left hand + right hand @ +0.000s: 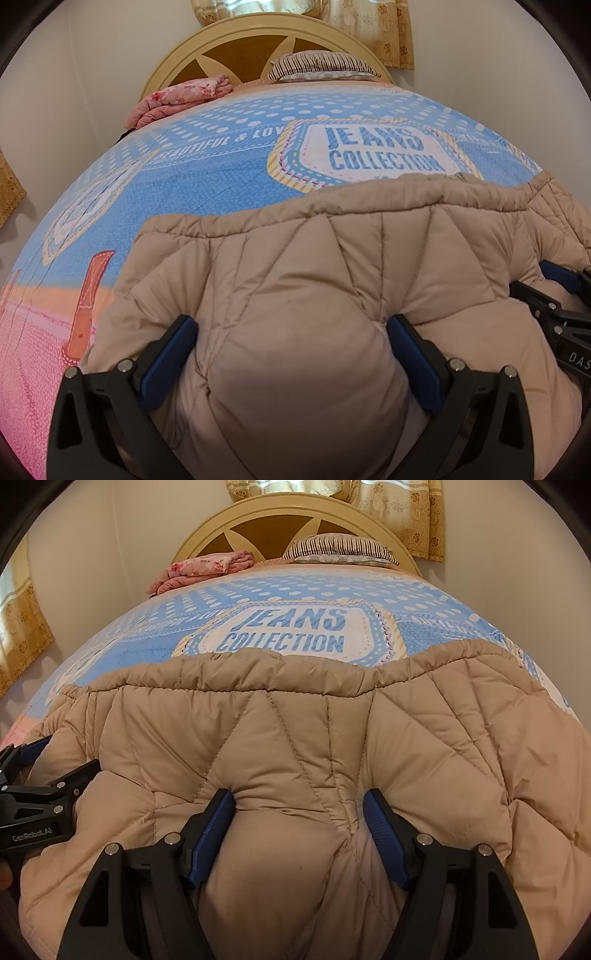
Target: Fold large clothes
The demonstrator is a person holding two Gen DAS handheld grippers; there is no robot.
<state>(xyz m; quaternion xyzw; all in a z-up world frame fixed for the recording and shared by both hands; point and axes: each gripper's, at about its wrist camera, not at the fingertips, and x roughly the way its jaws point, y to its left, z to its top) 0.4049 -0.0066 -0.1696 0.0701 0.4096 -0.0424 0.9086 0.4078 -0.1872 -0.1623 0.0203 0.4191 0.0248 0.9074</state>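
1. Bulging between the blue pads of the left gripper (291, 347) is a thick fold of the beige quilted jacket (332, 266); both pads press into the padding, so this gripper is clamped on it, jaws wide apart.
2. The right gripper (297, 821) does the same in its own view: a puffed wad of the jacket (295, 738) fills the gap and creases gather at the pad on the right, so it too is gripping the fabric.
3. Each gripper shows at the edge of the other's view, side by side on the near part of the garment.
4. Beyond the pads the jacket lies spread over the bedspread (221, 173), its stitched hem forming the far edge.
5. Just past the hem sits a printed "JEANS COLLECTION" patch (291, 635).
6. At the head of the bed lie a folded pink floral blanket (181, 98) and a striped pillow (321, 66), against a rounded wooden headboard (288, 520).
7. Patterned curtains (406, 513) hang behind.
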